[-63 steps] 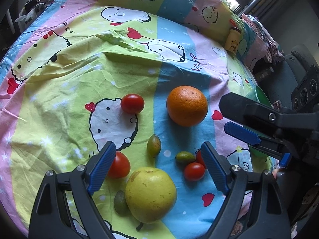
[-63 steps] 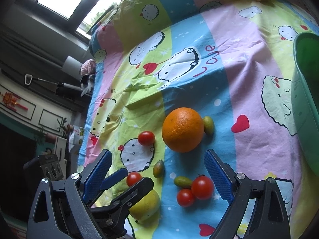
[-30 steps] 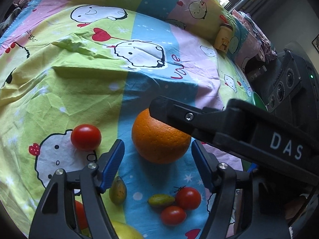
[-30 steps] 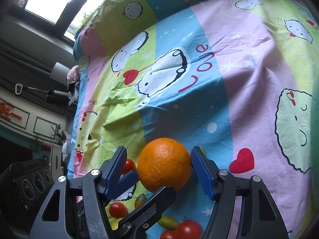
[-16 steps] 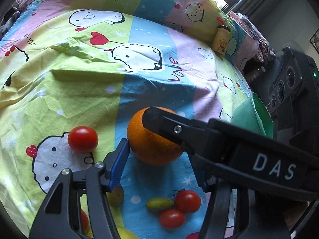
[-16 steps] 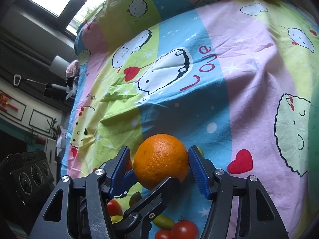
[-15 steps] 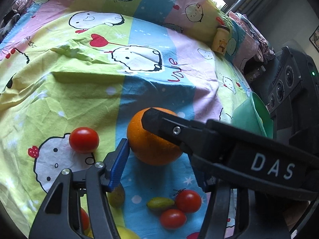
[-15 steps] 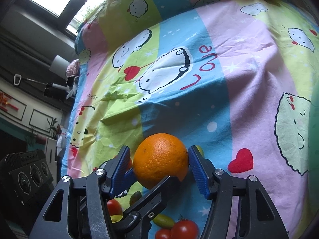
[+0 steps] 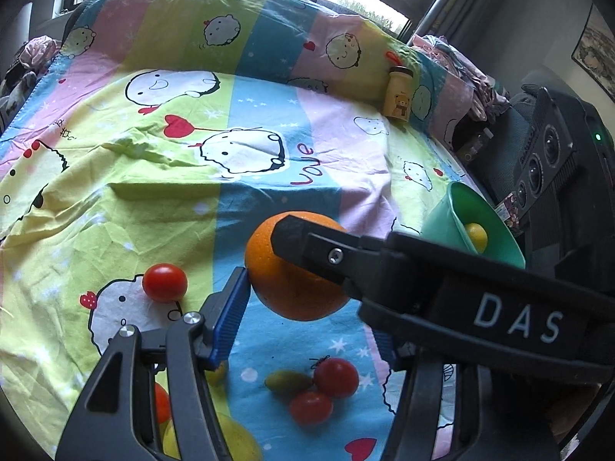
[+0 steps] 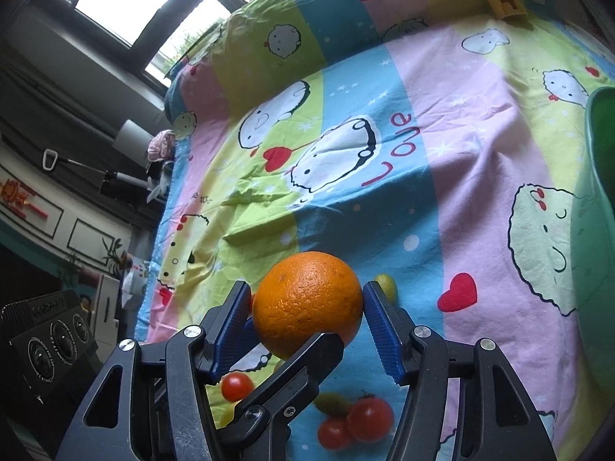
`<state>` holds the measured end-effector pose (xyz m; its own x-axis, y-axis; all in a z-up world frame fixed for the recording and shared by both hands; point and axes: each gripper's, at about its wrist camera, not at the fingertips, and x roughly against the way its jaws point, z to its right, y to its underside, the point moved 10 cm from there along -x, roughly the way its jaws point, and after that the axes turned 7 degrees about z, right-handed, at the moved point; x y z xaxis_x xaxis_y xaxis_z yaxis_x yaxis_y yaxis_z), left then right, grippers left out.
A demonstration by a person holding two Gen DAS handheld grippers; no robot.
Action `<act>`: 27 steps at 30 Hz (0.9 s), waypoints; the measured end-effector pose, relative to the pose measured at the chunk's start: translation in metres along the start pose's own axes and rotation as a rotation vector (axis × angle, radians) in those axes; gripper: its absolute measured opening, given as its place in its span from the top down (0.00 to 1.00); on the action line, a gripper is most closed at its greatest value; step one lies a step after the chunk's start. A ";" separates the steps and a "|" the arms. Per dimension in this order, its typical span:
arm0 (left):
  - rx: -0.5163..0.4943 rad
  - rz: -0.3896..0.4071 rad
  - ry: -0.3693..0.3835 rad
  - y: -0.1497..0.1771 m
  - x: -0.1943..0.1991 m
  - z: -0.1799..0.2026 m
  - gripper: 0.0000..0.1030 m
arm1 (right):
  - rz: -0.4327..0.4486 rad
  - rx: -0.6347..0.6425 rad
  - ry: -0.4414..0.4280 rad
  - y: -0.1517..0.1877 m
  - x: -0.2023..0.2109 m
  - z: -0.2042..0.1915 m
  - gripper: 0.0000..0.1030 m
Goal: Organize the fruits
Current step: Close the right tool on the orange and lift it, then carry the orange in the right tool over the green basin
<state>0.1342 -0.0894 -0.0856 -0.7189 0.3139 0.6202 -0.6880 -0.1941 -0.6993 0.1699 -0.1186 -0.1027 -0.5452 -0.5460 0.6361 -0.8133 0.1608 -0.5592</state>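
A large orange (image 10: 307,301) is held between the blue pads of my right gripper (image 10: 307,307), lifted above the cartoon-print sheet. In the left wrist view the same orange (image 9: 292,288) also sits between the blue pads of my left gripper (image 9: 307,307), with the right gripper's black finger (image 9: 346,257) crossing over it. Both grippers press on the orange. Below it lie red tomatoes (image 9: 334,378), (image 9: 164,282), small green-yellow fruits (image 9: 286,380) and a yellow apple (image 9: 230,440). A green bowl (image 9: 496,253) at the right holds a yellow fruit (image 9: 476,235).
A yellow bear-print bottle (image 9: 399,92) stands at the far edge of the sheet (image 9: 115,192). Black speaker-like boxes (image 9: 553,161) stand to the right of the bed. The green bowl's rim (image 10: 592,176) shows at the right in the right wrist view. Windows are behind the bed.
The orange has risen off the sheet with both grippers around it. The views tilted up, showing more of the far bed and the bowl.
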 end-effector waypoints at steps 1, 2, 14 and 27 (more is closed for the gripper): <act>-0.009 0.010 0.003 -0.001 0.002 0.003 0.43 | 0.012 0.001 -0.002 -0.001 0.004 -0.001 0.38; -0.019 0.020 0.005 -0.003 0.004 0.007 0.43 | 0.024 0.003 -0.004 -0.003 0.008 -0.001 0.38; -0.132 0.116 0.040 -0.022 0.018 0.050 0.44 | 0.155 0.006 -0.025 -0.023 0.055 0.003 0.38; -0.251 0.154 0.100 -0.030 0.022 0.102 0.44 | 0.274 -0.058 -0.019 -0.040 0.101 0.029 0.38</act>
<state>0.1288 -0.1718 -0.0147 -0.7908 0.3911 0.4708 -0.5169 -0.0148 -0.8559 0.1534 -0.2041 -0.0319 -0.7433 -0.4905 0.4549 -0.6463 0.3510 -0.6776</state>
